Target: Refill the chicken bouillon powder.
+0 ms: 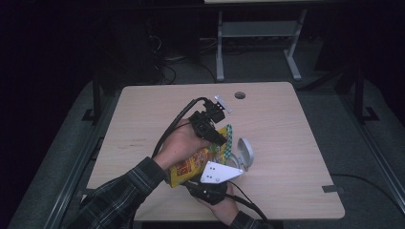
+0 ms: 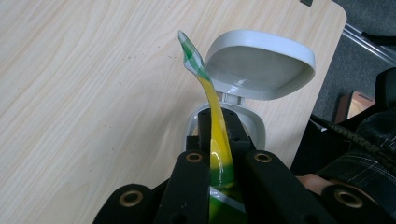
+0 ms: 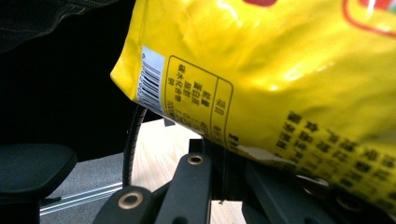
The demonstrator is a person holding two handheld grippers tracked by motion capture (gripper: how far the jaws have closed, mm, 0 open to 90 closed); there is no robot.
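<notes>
Snack bag (image 1: 193,164) held off the worktop (image 1: 286,143) near its front edge: left tool (image 1: 220,141) clamps the top seal, right tool (image 1: 200,187) clamps the bottom. Open-lidded bin (image 1: 244,153) waits alongside; we judge drop-in remains.

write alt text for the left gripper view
The left gripper is shut on the thin edge of a yellow and green snack bag, which curves up between its black jaws. Just behind it, a small white bin sits with its lid flipped open on a light wooden table.
</notes>
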